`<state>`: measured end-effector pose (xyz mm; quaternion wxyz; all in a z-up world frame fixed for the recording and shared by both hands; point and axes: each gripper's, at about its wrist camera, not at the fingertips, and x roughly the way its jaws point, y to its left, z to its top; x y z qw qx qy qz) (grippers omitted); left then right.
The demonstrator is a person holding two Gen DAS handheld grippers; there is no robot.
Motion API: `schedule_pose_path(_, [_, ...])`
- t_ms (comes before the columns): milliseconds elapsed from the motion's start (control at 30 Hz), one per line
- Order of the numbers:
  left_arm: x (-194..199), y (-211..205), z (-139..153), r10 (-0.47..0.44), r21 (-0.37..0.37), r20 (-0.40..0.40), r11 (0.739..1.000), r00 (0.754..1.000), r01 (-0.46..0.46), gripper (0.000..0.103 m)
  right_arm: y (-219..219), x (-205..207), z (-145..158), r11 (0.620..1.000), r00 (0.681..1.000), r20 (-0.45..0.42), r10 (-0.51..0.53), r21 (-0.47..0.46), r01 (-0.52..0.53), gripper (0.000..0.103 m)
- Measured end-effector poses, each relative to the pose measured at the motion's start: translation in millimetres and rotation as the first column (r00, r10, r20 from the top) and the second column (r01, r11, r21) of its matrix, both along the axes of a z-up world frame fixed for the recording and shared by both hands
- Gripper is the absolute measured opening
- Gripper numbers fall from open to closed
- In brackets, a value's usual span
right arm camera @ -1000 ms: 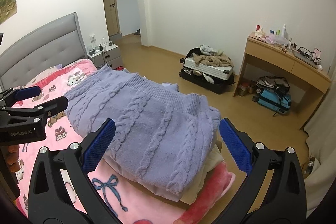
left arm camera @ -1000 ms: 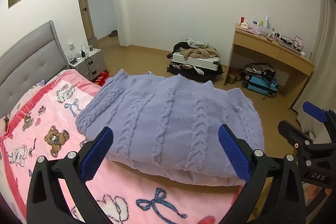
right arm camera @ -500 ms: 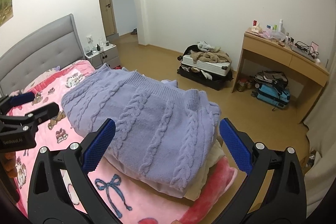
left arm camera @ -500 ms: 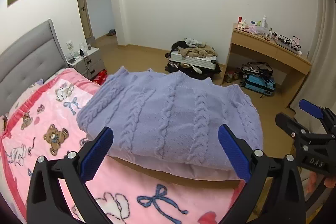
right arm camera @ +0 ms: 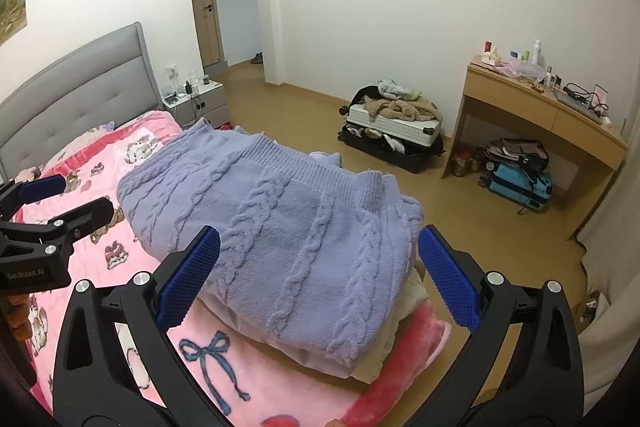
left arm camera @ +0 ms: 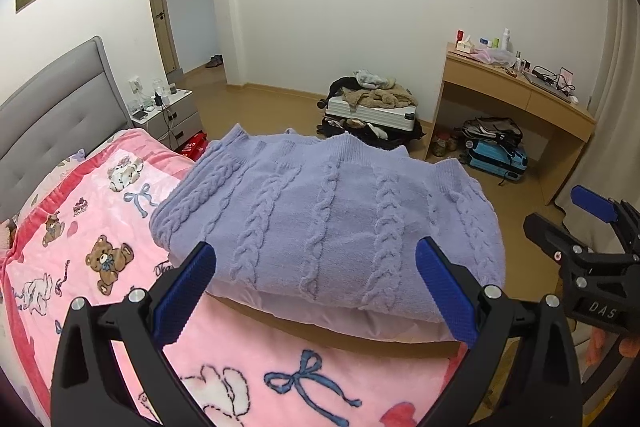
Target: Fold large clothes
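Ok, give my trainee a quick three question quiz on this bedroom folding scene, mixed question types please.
1. True or false: the left tool grips the folded lavender cable-knit sweater.
2. What does the sweater rest on? A) pale folded clothes on the pink cartoon blanket B) the wooden desk C) the floor
3. Fill in: both tools are ___.

Key: 1 false; 2 A; 3 open

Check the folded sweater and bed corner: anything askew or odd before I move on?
The lavender sweater is folded but askew: its ribbed hem ripples unevenly. It sits on a pile of lighter clothes at the corner of the pink blanket, and the pile pokes out unevenly. Both grippers are open and empty.
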<state>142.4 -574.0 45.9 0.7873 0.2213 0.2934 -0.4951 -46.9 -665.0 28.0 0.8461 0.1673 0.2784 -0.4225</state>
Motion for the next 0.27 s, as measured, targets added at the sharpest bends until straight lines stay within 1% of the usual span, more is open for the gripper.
schedule_pose_path(267, [2.2,-0.6,0.3,0.012,-0.010,-0.002,1.000,1.000,-0.012,0.099,3.3,3.7,-0.3,1.000,1.000,-0.009,0.018,-0.012,-0.018,0.095])
